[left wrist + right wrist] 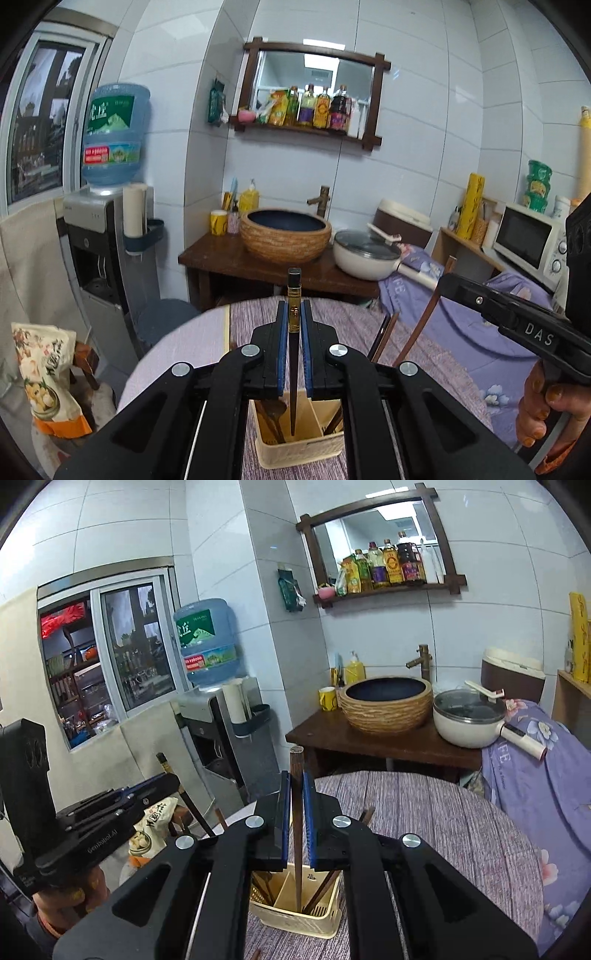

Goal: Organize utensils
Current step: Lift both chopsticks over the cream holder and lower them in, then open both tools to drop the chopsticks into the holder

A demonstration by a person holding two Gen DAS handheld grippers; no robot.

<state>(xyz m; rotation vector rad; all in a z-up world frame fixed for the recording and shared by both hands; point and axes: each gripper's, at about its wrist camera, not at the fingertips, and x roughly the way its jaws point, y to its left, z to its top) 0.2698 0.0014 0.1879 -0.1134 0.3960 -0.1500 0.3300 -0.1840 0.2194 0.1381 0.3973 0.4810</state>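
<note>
Each gripper's jaws pinch one upright chopstick: the left gripper (294, 314) a dark chopstick (294, 354), the right gripper (296, 786) a brown chopstick (296, 812). The caddy (295, 448) on the bench sits at six o'clock beneath both tips, seemingly just above its compartments.

My black left tool (294, 325) with blue pads grips a dark chopstick with an amber band (294, 314); my black right tool (297, 805) grips a brown wooden chopstick (296, 812). Cream plastic utensil caddy (295, 921), purple-grey streaked bench cloth (424, 812).
</note>
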